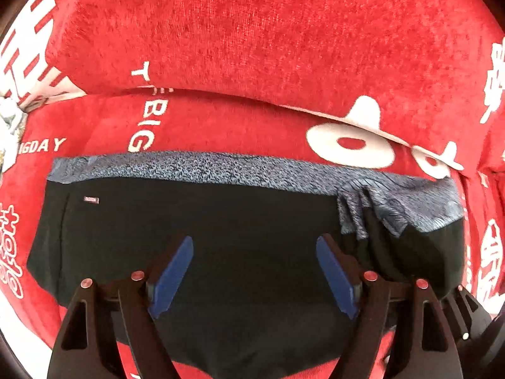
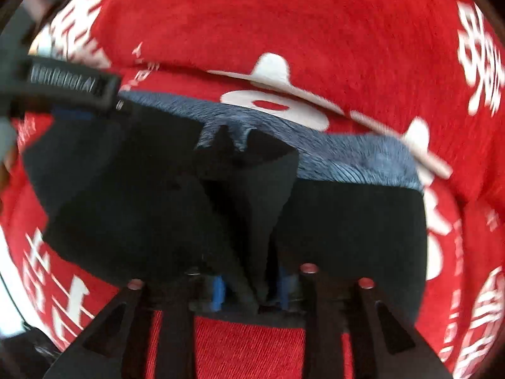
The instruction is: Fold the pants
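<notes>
While the black pants (image 1: 202,230) lie folded on the red printed blanket (image 1: 252,31), grey lining (image 1: 195,167) showing along their far edge, the left tool (image 1: 254,271) hovers above the near part with its blue fingers (image 1: 172,274) spread apart. To the right, the right tool (image 2: 251,287) pinches a raised ridge of the black cloth.
</notes>
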Motion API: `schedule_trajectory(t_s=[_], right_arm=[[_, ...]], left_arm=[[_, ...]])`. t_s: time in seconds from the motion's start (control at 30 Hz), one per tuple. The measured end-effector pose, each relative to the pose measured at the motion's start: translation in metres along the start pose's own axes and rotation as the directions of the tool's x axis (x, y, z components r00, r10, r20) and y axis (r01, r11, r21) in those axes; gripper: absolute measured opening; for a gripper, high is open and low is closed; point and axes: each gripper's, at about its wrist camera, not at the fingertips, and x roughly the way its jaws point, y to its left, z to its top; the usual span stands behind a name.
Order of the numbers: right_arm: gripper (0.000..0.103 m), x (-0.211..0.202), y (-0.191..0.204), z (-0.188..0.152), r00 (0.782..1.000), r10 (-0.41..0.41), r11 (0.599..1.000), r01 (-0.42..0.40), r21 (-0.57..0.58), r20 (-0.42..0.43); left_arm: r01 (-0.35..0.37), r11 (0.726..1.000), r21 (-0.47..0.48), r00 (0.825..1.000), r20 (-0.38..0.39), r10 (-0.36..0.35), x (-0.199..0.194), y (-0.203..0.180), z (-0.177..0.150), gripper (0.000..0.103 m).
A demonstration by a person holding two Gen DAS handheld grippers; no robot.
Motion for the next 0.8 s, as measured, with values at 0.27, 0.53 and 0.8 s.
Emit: schedule_trajectory(t_s=[0.27,0.53,0.8], right_arm=[[0.052,-0.046,-0.048,-0.019,0.94,0.338,0.878,-0.33,0.346,0.038],[0.052,0.001,-0.143,-0.078,0.82,0.527,0.324,-0.439,0.838,0.225],[0.005,0.016,-0.149,-0.084,0.768,0.547,0.136,-0.475,0.87,0.333]], left_arm=[[0.283,0.958,0.051,0.957,-0.085,-0.278,-0.016,-0.026,-0.002,0.081],[0.439,0.886,0.149,0.888,-0.22,-0.403,-0.006,-0.097,-0.025,0.078],[0.379,0.912,0.159,0.914,-0.217,-0.342,-0.004,-0.111,-0.033,0.031]])
